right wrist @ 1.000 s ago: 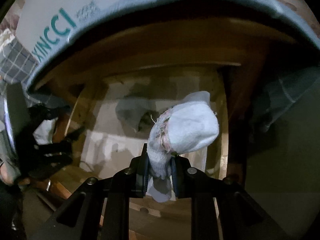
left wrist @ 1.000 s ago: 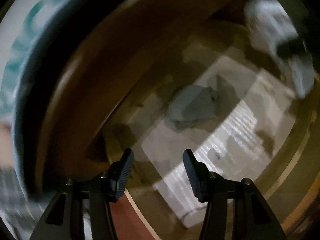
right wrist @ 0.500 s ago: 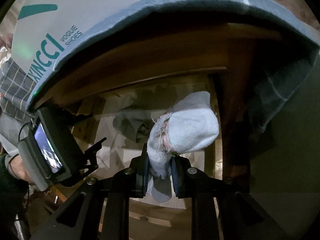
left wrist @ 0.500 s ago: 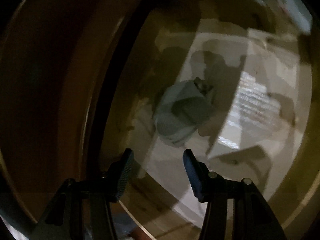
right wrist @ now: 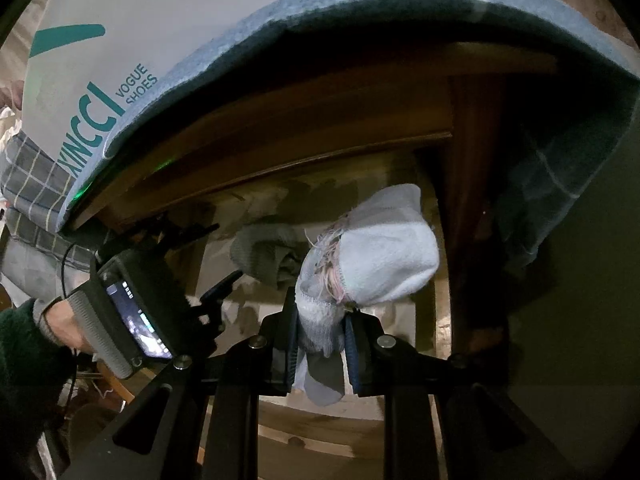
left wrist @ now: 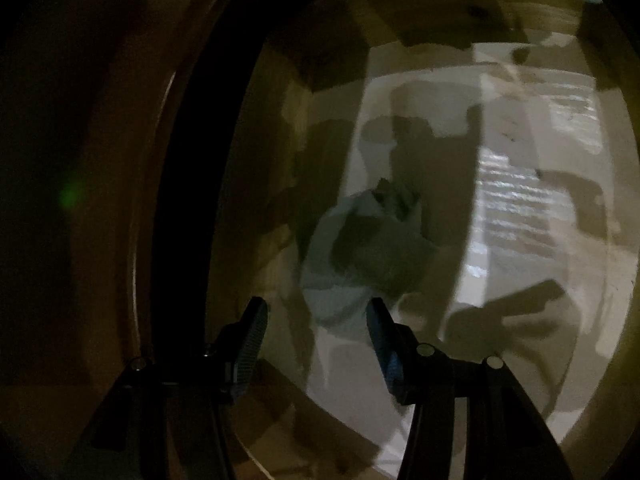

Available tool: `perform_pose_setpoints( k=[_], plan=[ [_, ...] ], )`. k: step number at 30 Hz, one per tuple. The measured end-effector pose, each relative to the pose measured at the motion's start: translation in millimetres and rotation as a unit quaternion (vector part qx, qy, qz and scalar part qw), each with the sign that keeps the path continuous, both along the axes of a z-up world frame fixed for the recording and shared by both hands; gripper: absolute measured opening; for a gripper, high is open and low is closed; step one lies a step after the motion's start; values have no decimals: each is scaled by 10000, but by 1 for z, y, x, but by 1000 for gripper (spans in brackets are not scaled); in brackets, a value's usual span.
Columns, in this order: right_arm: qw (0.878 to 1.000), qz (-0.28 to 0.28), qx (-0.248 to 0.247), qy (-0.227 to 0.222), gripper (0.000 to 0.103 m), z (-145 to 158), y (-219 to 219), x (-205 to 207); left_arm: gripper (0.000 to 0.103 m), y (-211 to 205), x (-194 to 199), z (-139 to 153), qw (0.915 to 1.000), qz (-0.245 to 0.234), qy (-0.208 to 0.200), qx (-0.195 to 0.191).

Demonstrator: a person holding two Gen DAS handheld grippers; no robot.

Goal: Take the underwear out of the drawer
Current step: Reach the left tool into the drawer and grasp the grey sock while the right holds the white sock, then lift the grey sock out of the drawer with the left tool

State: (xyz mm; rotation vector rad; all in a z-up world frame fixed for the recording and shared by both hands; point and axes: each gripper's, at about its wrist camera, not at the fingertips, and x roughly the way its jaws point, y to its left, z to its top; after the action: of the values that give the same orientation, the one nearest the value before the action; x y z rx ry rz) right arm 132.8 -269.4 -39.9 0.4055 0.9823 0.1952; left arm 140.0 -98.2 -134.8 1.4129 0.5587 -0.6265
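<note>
My right gripper (right wrist: 320,354) fingers clamp white underwear (right wrist: 368,264) clear of the drawer (left wrist: 520,152), so my left gripper (left wrist: 316,320), fingers apart, can reach the grey bundle (left wrist: 360,256).

Dim rm, wooden furniture (right wrist: 320,120) w/ blue-grey cloth (right wrist: 360,12).

Drawer (left wrist: 420,32): wooden walls, pale paper liner (left wrist: 520,280) on floor. One crumpled grey garment (left wrist: 368,252) lay on liner, frame centre.

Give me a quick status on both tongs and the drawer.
Right tongs clamped on a white garment, above the drawer. Left tongs open, aimed at grey garment on drawer floor. Nothing blocking.
</note>
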Motion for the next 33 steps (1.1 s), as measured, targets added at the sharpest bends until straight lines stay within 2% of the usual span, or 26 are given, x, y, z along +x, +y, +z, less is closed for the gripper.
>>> perform_pose_setpoints(
  k=[5,9,12,13,16,19,21,24,26,28,29,31,33],
  plan=[
    [10000,-7,35,6,19,0,-2,2,53,-4,-5,-9,9994,-288,134,112],
    [10000,9,87,33,19,-1,-3,3,53,-9,7,-13,9993,-239,290,27],
    [9999,11,150,29,19,0,-5,3,53,-10,13,-13,9981,-237,561,-36],
    [9999,14,163,27,20,0,-5,3,52,-10,16,-13,9973,-177,707,-67],
    [9998,40,197,10,20,0,-5,2,38,-14,27,-10,9929,102,1160,-223],
    [9997,38,235,18,20,0,-6,1,27,-18,32,-7,9905,324,1318,-219],
    [9996,14,264,-6,20,-1,-10,0,25,-19,34,-3,9874,472,1496,-208],
    [9996,10,279,-7,20,-1,-12,-1,23,-16,39,6,9756,710,2066,-205],
    [9996,16,286,-26,20,0,-13,-2,22,-10,41,13,9576,993,2692,-264],
    [9996,27,291,-58,20,1,-13,-2,21,-1,40,17,9414,1173,3147,-313],
    [9995,39,290,-68,20,1,-12,-3,22,4,38,17,9345,1258,3319,-288],
    [9995,66,302,-80,20,0,-10,-4,22,9,35,18,9291,1323,3443,-251],
    [9994,68,310,-100,20,-1,-9,-5,22,15,35,20,9186,1514,3640,-267]
  ],
)
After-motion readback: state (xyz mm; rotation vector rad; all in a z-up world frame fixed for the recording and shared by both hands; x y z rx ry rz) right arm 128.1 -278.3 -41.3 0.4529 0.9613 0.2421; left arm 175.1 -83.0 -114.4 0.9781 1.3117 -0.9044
